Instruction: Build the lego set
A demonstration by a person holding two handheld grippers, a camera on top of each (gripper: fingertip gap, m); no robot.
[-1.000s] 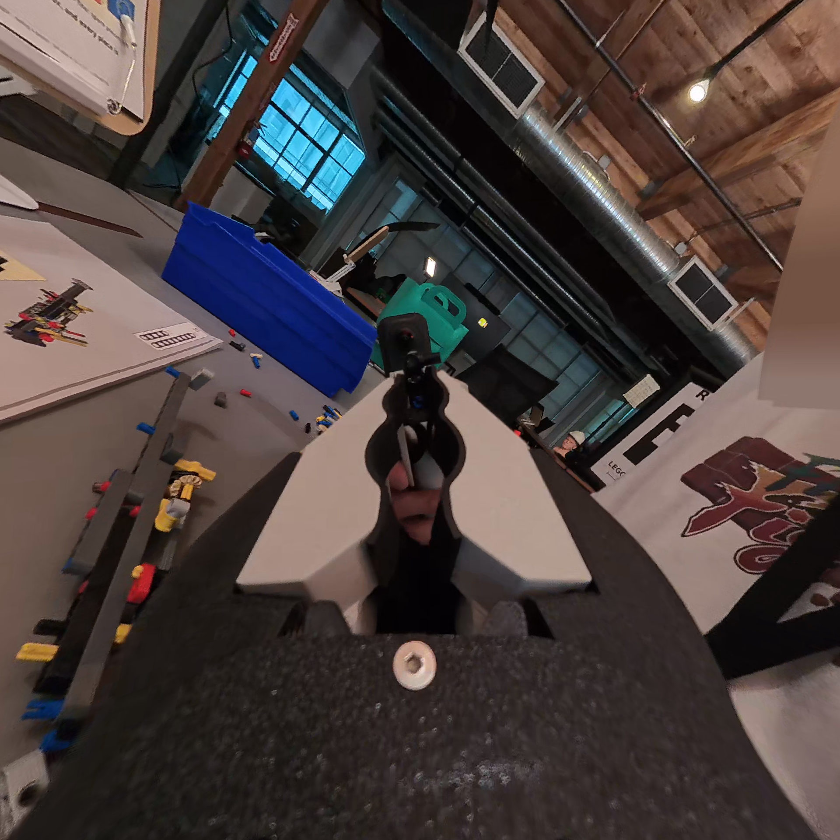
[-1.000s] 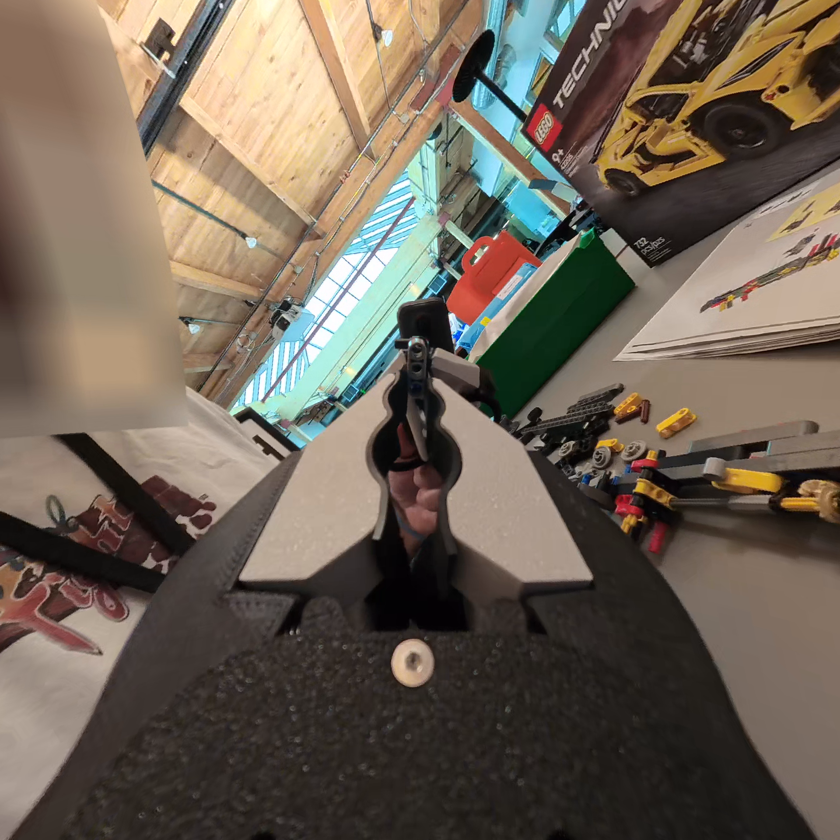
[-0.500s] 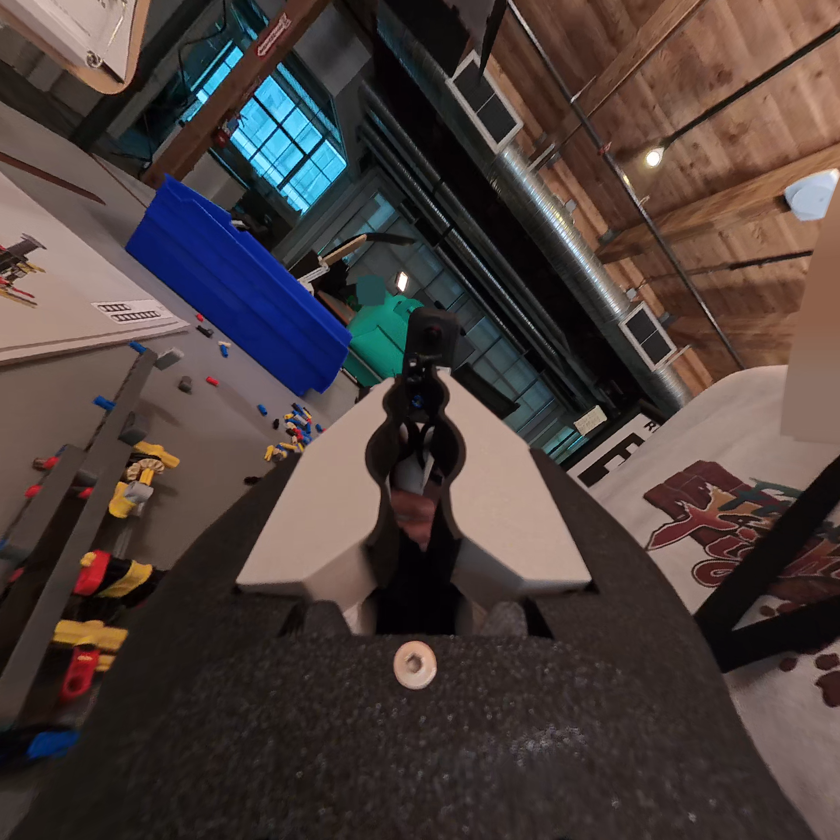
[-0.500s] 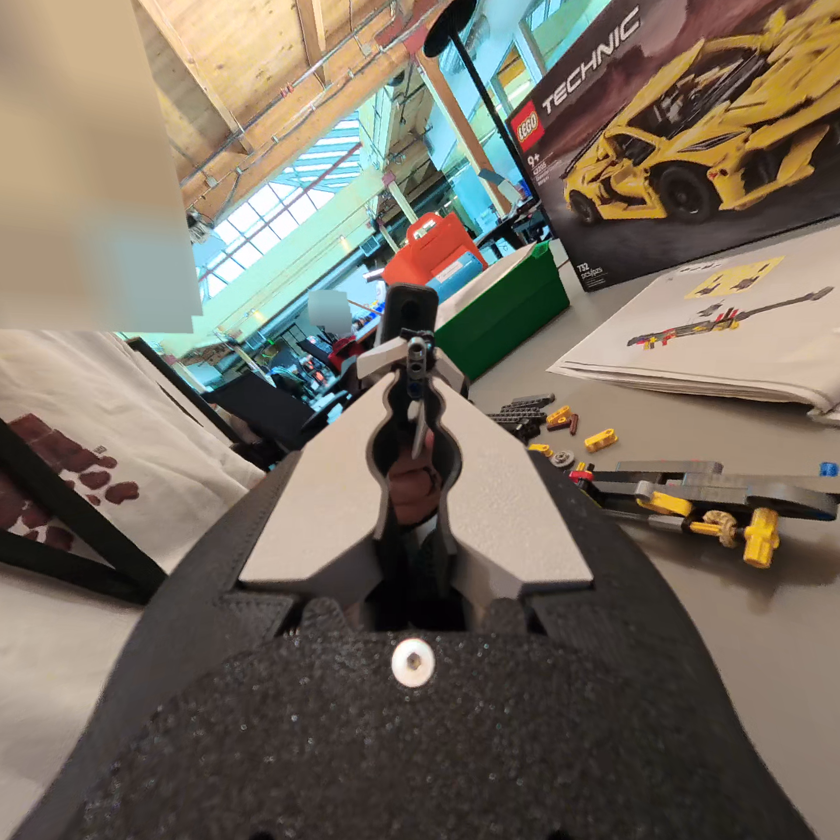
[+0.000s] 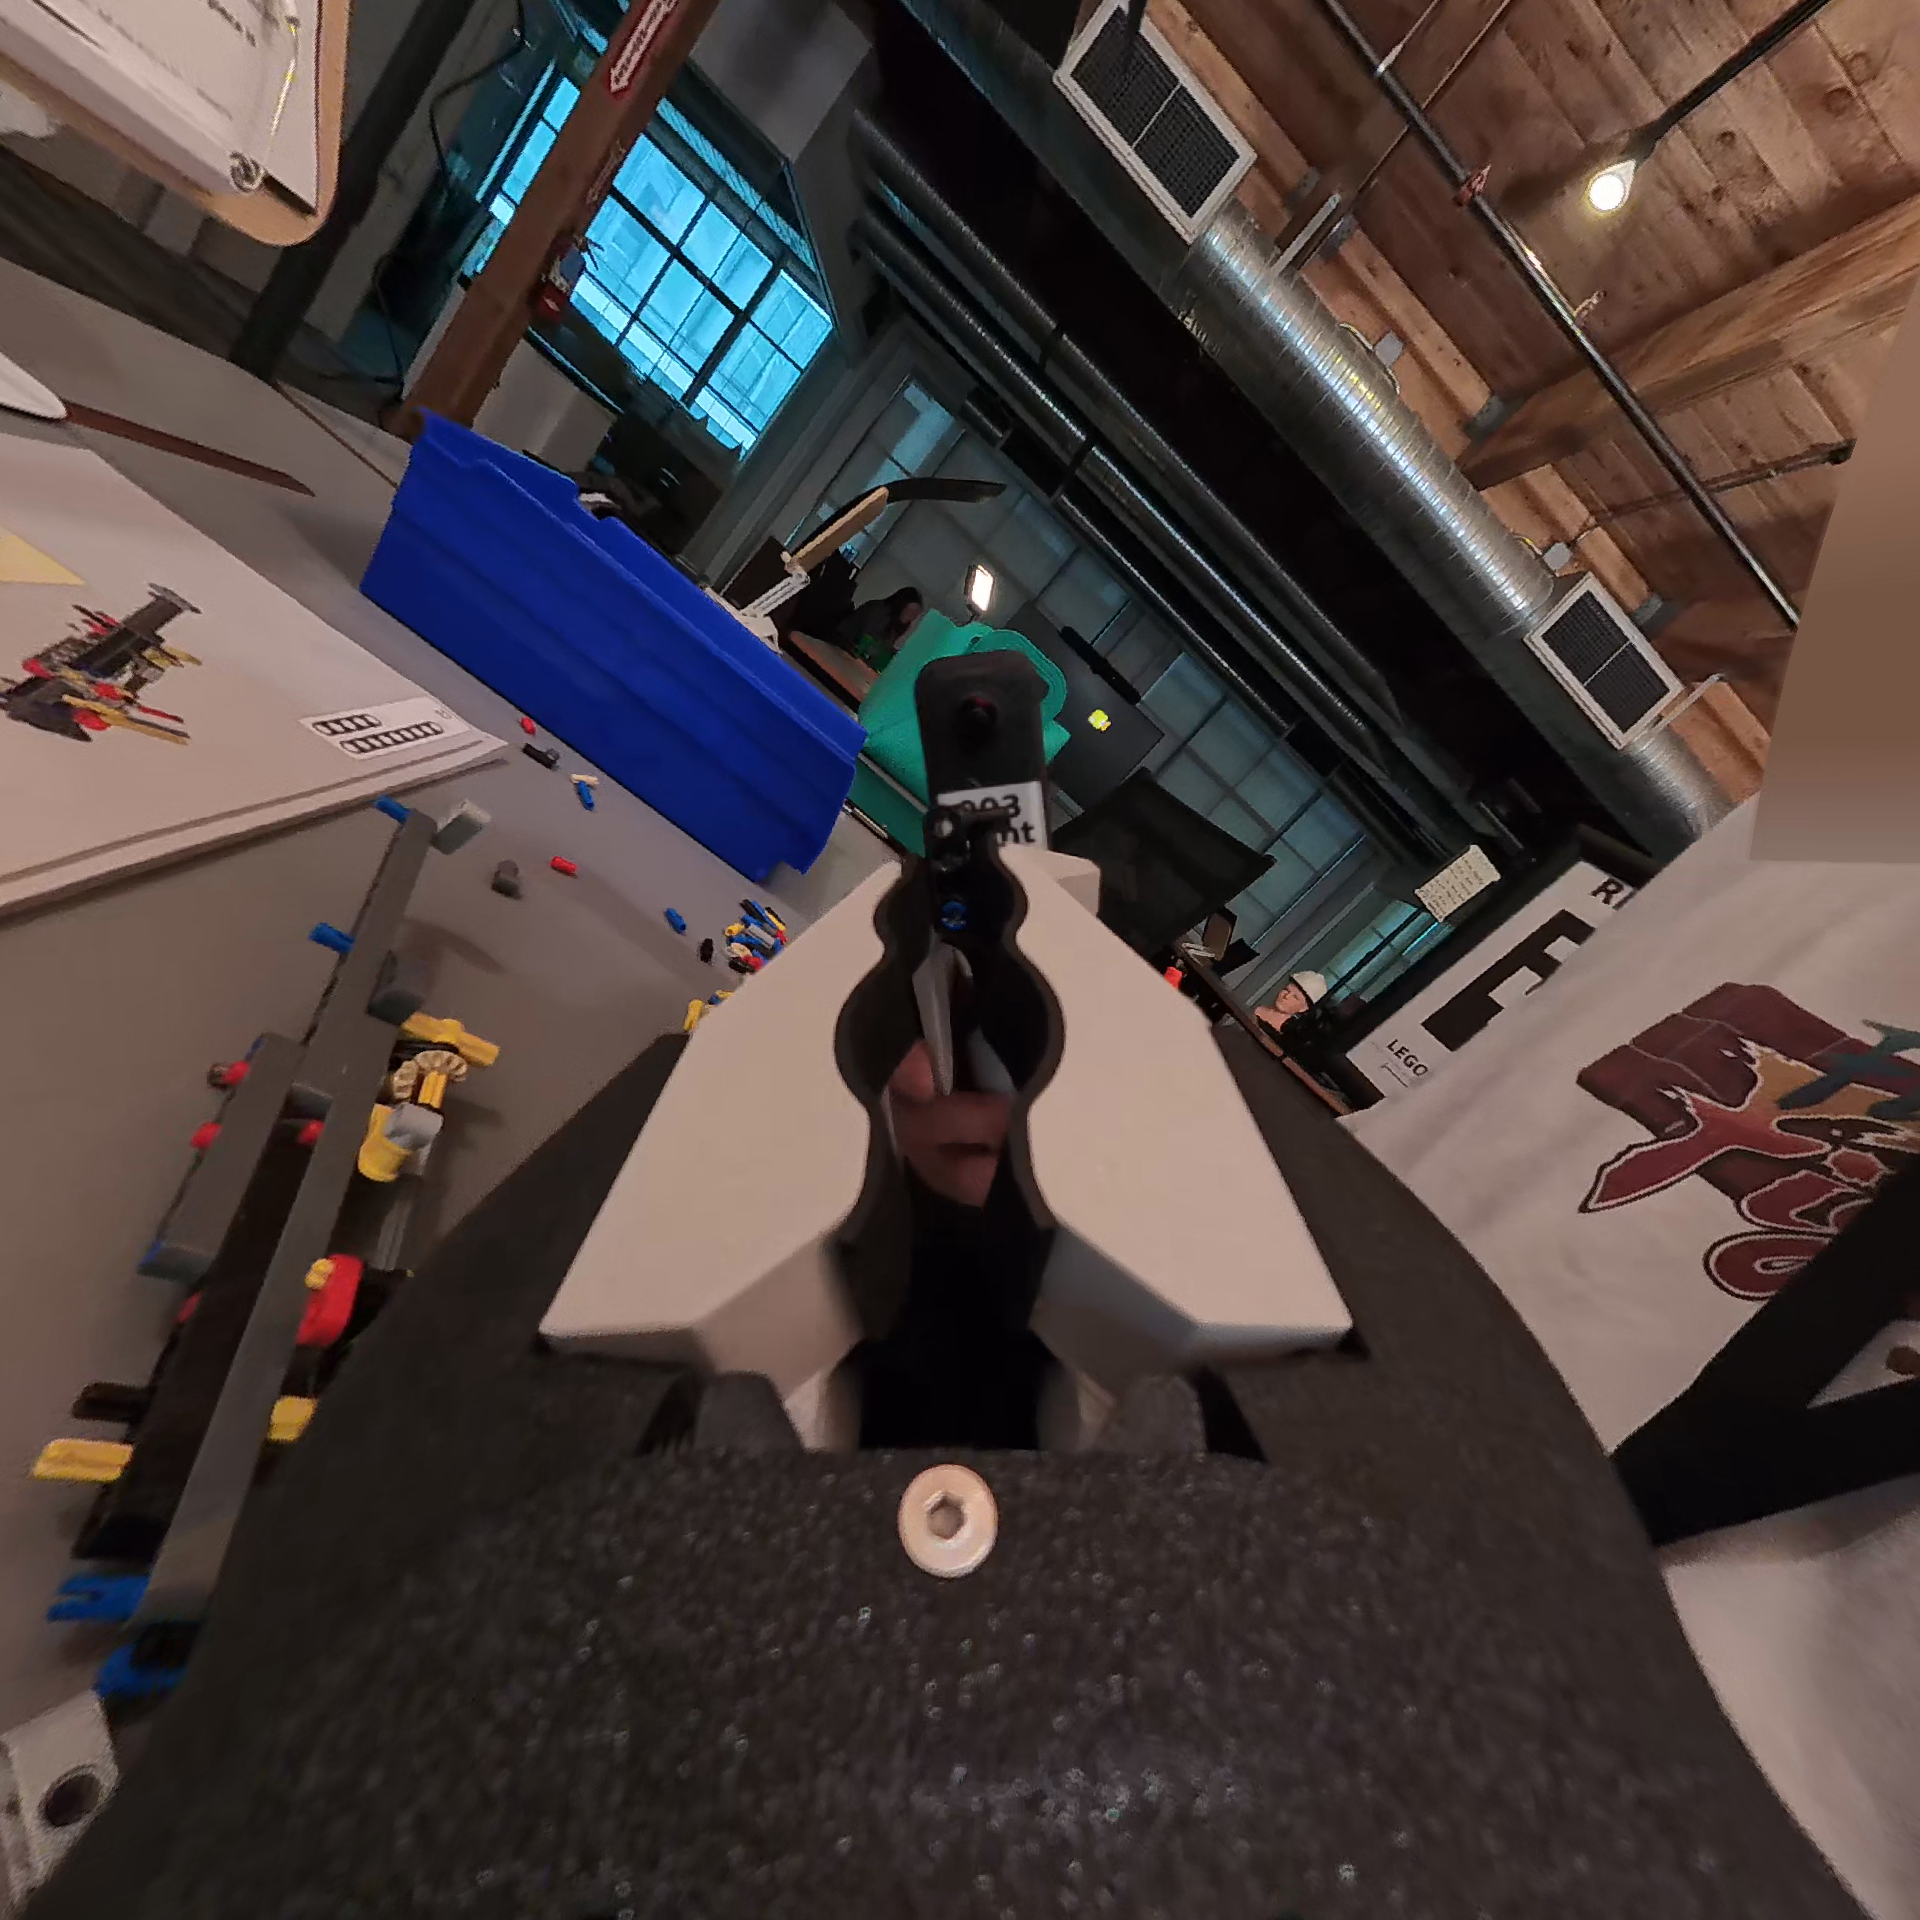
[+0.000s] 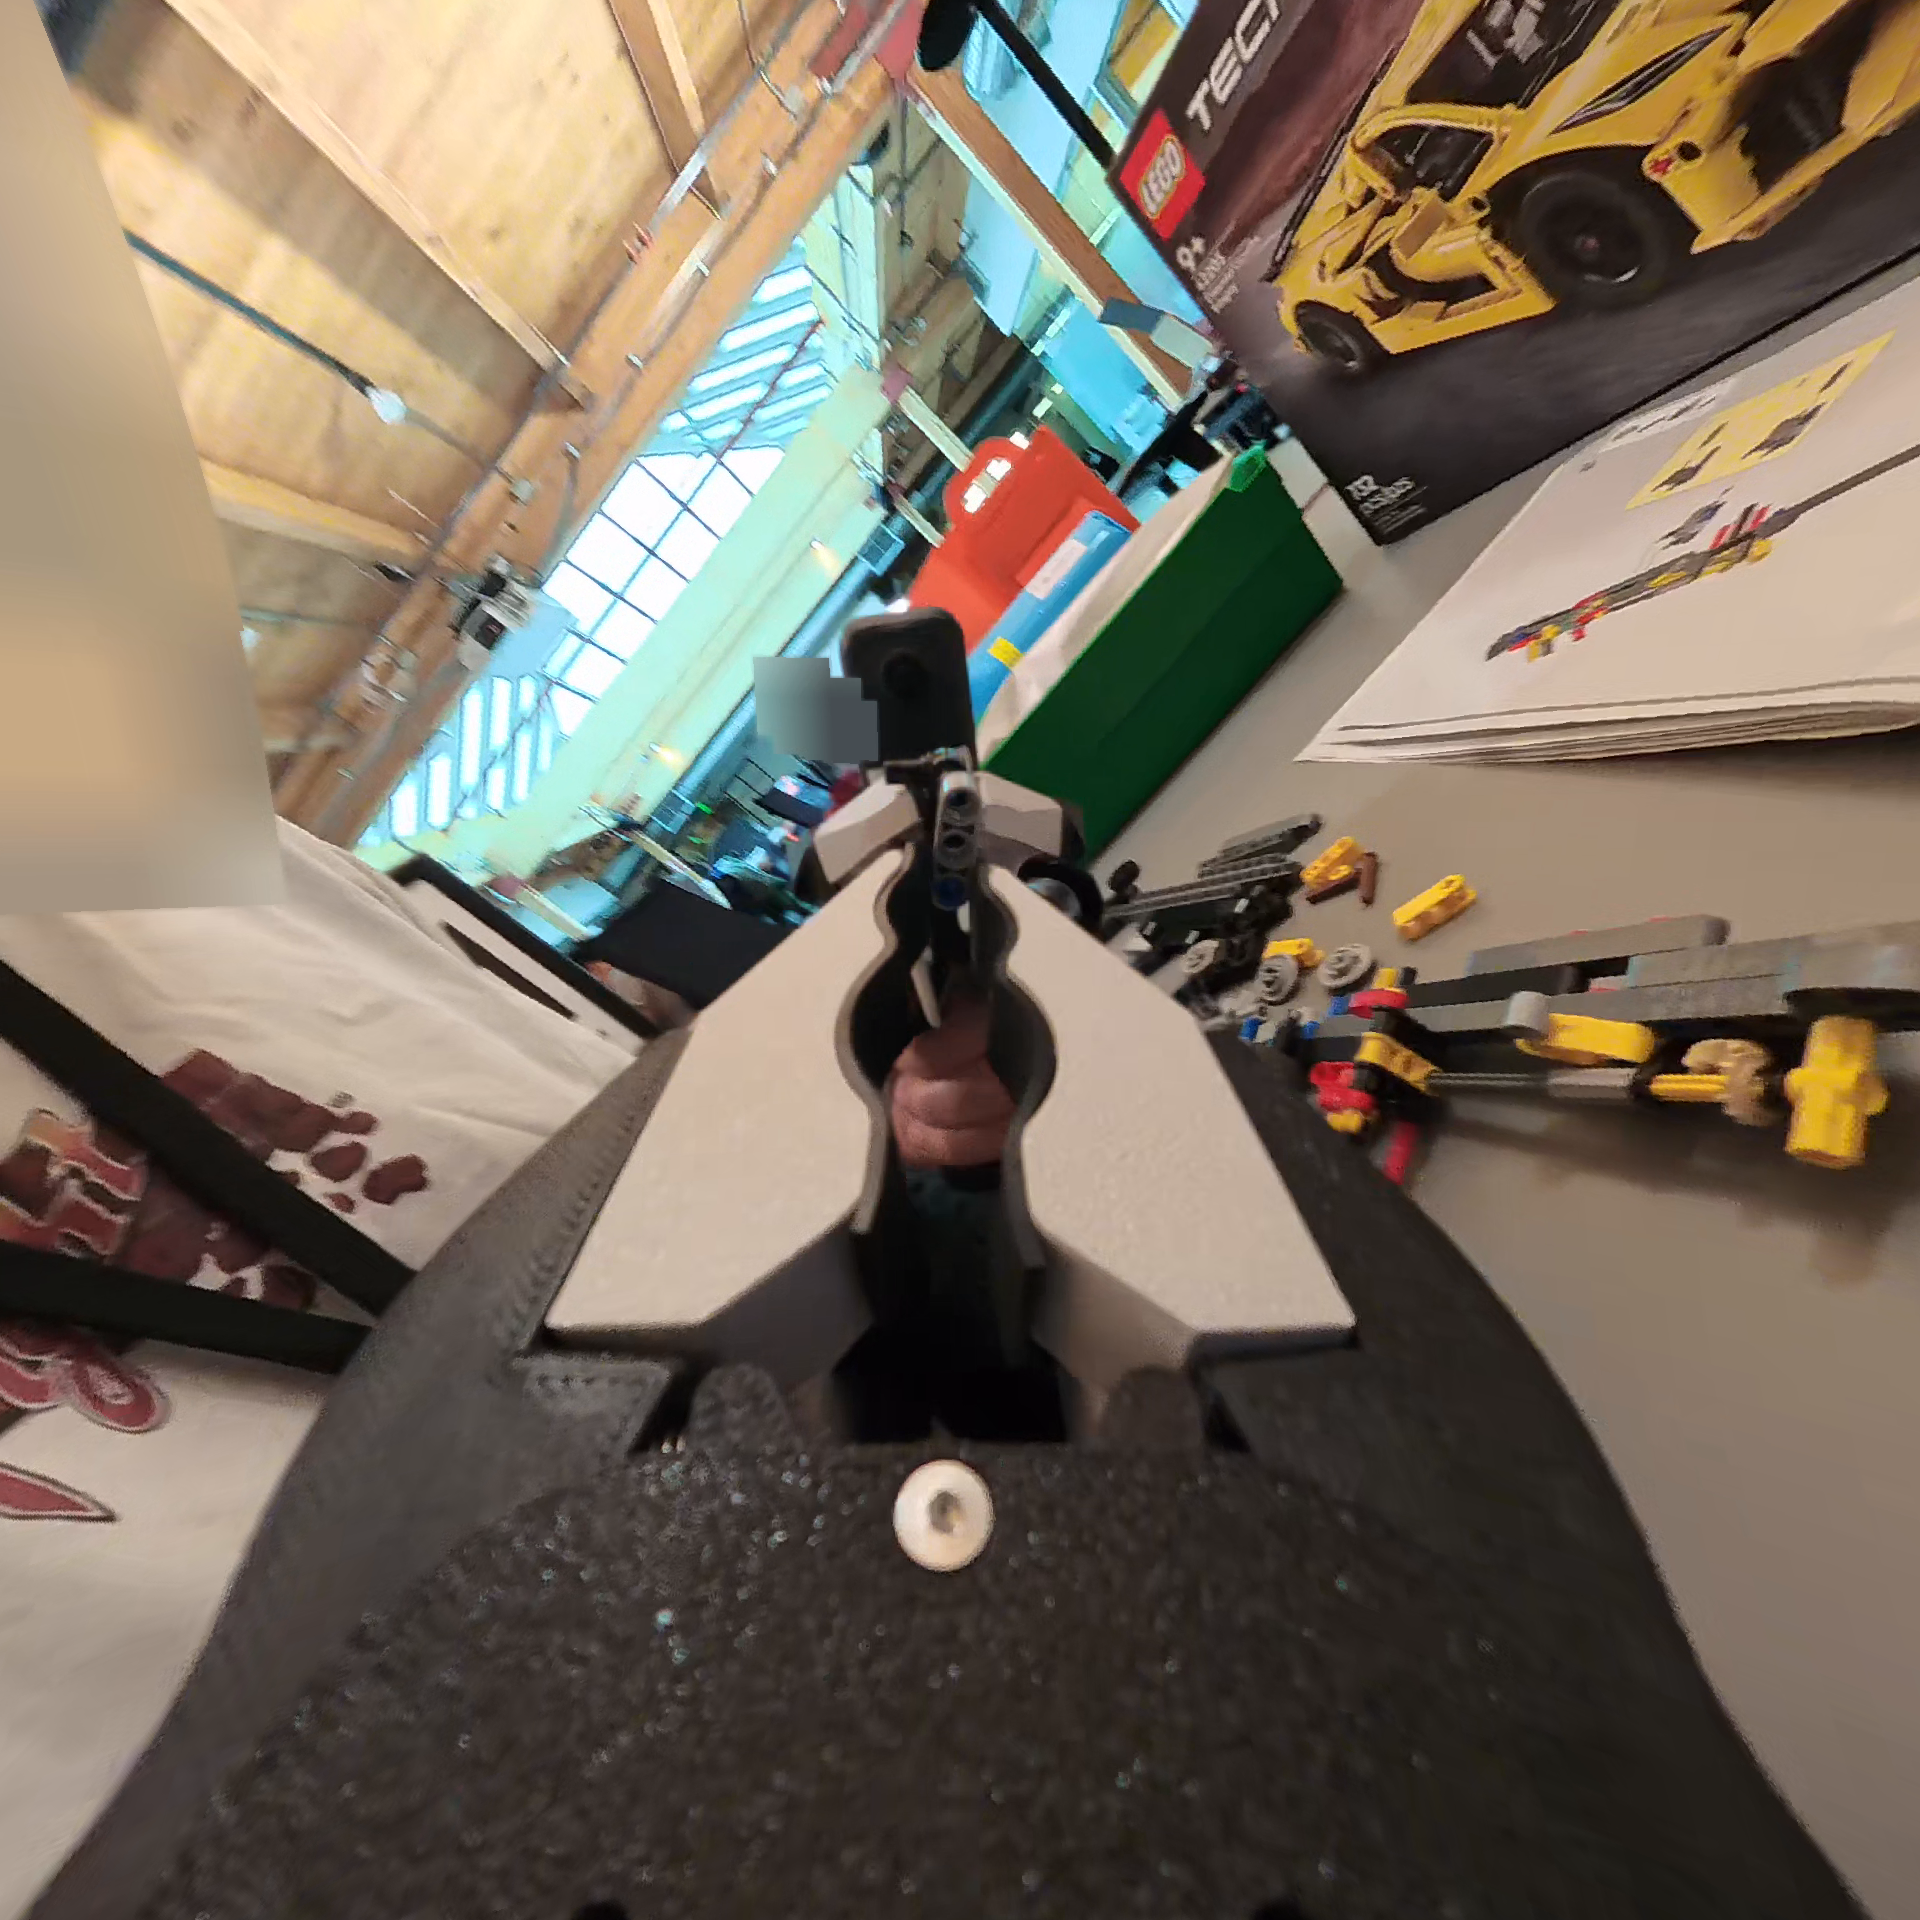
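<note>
- The left tool (image 5: 951, 883) and the right tool (image 6: 951, 862) face each other tip to tip above the table (image 6: 1662, 1403), each clamped on the same small dark lego beam (image 6: 956, 831) — a blue pin shows in it.
- The long grey-and-yellow lego assembly (image 6: 1662, 1029) lies flat on the table, well apart from the tools.
- Loose pieces (image 5: 743, 930) are scattered near a blue bin (image 5: 613, 644).
- An open instruction booklet (image 6: 1662, 623) lies before the set's box (image 6: 1558, 208).
</note>
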